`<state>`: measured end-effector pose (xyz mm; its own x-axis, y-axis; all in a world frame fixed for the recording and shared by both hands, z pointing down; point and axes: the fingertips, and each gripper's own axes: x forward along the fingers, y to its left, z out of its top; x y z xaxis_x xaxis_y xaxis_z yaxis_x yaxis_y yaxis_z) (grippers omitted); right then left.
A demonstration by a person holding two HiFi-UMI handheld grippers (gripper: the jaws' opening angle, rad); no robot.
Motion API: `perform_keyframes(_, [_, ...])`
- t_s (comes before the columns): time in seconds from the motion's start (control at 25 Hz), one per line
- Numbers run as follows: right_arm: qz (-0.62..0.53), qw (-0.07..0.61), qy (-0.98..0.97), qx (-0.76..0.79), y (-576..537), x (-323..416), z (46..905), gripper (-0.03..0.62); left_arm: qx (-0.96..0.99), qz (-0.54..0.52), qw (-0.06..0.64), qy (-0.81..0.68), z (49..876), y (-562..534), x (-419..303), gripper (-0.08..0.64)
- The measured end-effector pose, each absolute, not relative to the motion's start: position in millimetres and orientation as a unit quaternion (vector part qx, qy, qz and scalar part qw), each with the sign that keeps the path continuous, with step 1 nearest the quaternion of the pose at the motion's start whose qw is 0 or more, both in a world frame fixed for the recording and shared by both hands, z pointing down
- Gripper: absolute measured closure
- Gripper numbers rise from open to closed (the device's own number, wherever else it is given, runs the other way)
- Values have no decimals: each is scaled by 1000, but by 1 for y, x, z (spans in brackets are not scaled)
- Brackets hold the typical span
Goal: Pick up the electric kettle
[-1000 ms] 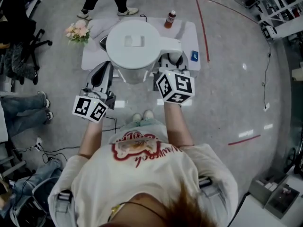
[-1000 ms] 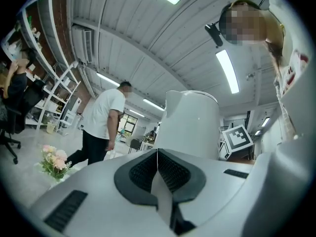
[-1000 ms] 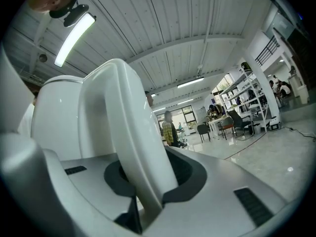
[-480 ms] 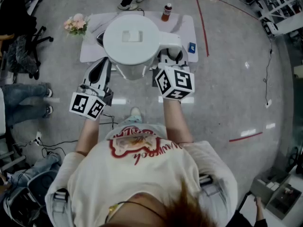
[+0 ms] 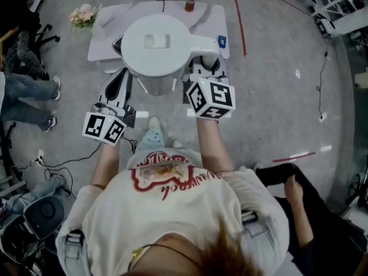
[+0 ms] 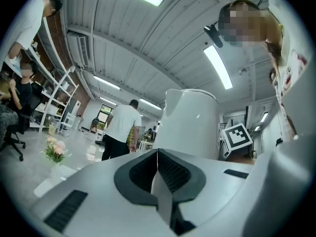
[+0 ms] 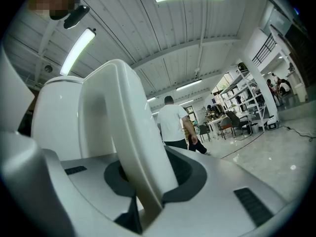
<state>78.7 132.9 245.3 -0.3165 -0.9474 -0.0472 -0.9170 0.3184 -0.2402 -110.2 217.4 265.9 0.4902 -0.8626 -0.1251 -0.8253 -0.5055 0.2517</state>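
Electric kettle [image 5: 155, 42]: up off the desk [image 5: 214, 23], carried in front of the chest, white lid turned to the head camera. Compared with a second ago, farther from the desk. Desk, flowers [image 5: 82, 16] and bottle [image 5: 190, 0] now up against the top edge of the head view, with more bare floor below them. Nearly gone from that edge: the passer-by's feet. New at lower right: a seated person's legs and hand [image 5: 296, 191]. Same hold as before, both marker cubes placed as they were beside the kettle.

Right claw [image 5: 208, 68]: clamped on the handle [image 5: 204, 49]. Plain only in the right gripper view: handle [image 7: 123, 132] upright between the pads of the claw [image 7: 145, 181], jaws kept apart by its thickness, kettle body [image 7: 54, 117] just behind at left.

Left claw [image 5: 119, 82]: close by the kettle's left flank in the head view, contact not clear there. In the left gripper view, claw [image 6: 158, 169] closed pad to pad on nothing, kettle [image 6: 190, 122] ahead and to the right, right marker cube [image 6: 238, 136] beyond it. Only in the gripper views: ceiling lights, shelving, a person in a white shirt [image 6: 120, 130].
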Motion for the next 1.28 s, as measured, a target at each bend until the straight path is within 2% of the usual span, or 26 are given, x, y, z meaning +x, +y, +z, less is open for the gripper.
perform_keyframes(0.52, [-90, 85, 817, -564, 210, 128, 243, 512, 847, -126, 83, -509, 262, 304, -57, 548])
perform_keyframes(1.28, [-83, 83, 815, -567, 238, 107, 234, 512, 859, -107, 78, -495, 256, 332, -81, 548])
